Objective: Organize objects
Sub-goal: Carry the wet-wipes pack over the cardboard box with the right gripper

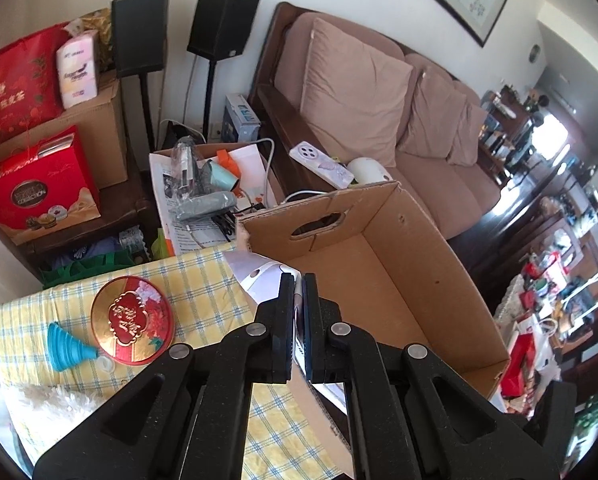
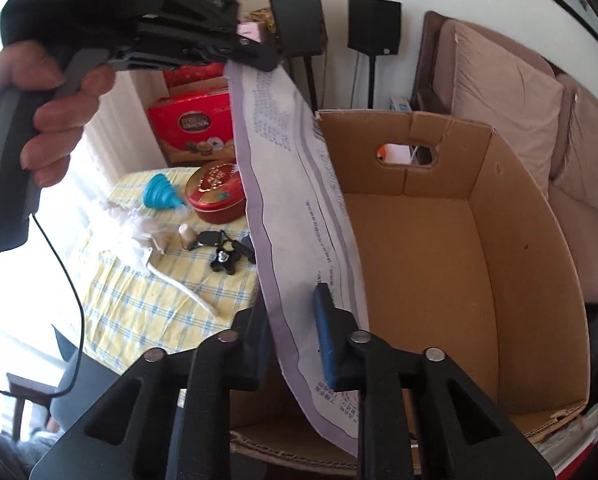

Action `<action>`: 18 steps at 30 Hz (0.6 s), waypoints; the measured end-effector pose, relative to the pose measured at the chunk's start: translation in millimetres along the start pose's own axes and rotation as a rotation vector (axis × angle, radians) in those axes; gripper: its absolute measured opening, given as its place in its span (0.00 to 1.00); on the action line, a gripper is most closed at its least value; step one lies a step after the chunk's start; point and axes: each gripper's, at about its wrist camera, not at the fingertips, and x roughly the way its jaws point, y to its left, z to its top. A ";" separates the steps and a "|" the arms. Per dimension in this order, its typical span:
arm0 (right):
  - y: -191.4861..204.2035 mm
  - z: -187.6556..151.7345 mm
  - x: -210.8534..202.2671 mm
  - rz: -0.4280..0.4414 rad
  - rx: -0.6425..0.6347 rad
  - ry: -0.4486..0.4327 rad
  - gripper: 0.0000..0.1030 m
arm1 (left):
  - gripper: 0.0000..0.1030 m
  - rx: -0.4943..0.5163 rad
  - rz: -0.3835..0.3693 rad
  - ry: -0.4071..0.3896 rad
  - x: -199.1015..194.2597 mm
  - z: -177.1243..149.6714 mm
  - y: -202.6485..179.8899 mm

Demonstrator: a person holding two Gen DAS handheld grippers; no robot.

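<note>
While both my left gripper (image 1: 298, 280) and right gripper (image 2: 295, 304) pinch the flat pouch (image 2: 299, 184) in their fingers beside the cardboard box (image 2: 499, 240), I judge uneven pulling could tear it.

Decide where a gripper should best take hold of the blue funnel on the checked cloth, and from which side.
Probably across the ribbed cone of the funnel, coming from above: it lies on its side, and the red tin crowds its narrow end.
</note>
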 end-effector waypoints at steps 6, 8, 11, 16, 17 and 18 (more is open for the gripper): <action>-34.1 1.3 1.5 0.108 0.120 0.040 0.06 | 0.05 0.094 0.051 0.023 20.0 14.3 -35.9; -45.1 2.2 2.7 0.119 0.155 0.056 0.06 | 0.11 0.123 0.067 0.019 27.4 16.8 -47.0; -63.1 4.2 -0.6 0.133 0.206 0.051 0.06 | 0.30 0.106 0.048 -0.001 30.8 22.9 -52.1; -94.6 13.4 -0.6 0.046 0.252 0.074 0.05 | 0.44 0.096 -0.011 0.013 29.8 22.0 -48.1; -99.6 15.5 0.6 0.022 0.249 0.082 0.05 | 0.45 0.099 -0.022 0.008 27.6 19.3 -46.6; -104.6 17.2 2.8 0.006 0.245 0.091 0.05 | 0.47 0.104 -0.037 0.003 24.8 16.1 -45.1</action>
